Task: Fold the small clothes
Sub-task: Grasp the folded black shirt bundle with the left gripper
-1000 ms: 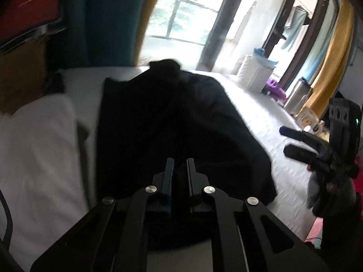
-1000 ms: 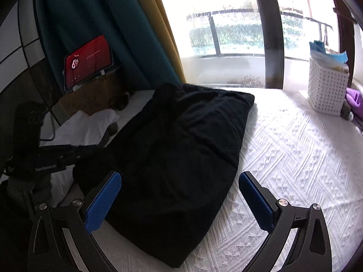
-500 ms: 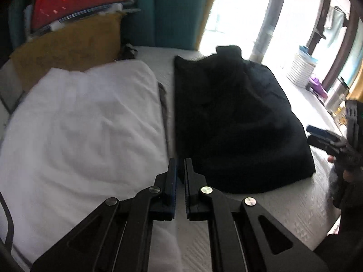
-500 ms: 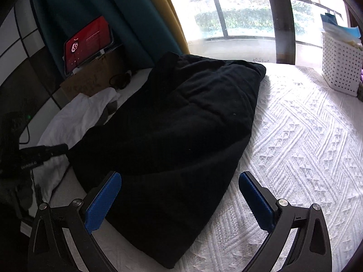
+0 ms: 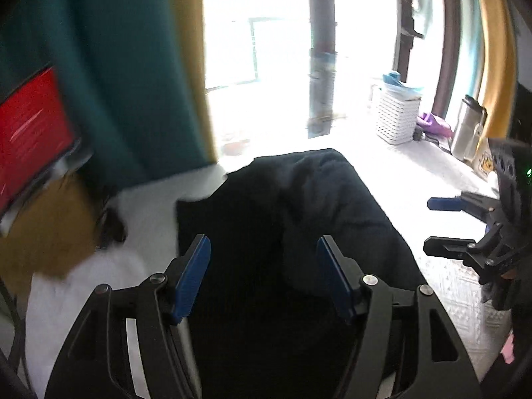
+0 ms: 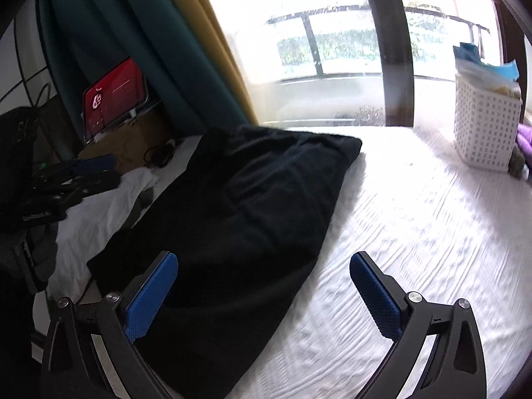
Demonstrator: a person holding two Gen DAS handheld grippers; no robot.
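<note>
Black garment [image 6: 239, 219] judged soft, limp, light; best taken at near hem corners, probably. Left gripper [image 5: 262, 272] opening, nothing pinched; right gripper [image 6: 262, 286] spread wide, empty.

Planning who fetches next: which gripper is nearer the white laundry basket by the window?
Right. The right gripper is over the black garment's edge and bare bedspread, on the white basket's side. The left gripper, jaws opening with nothing between them, is over the garment's far side.
</note>
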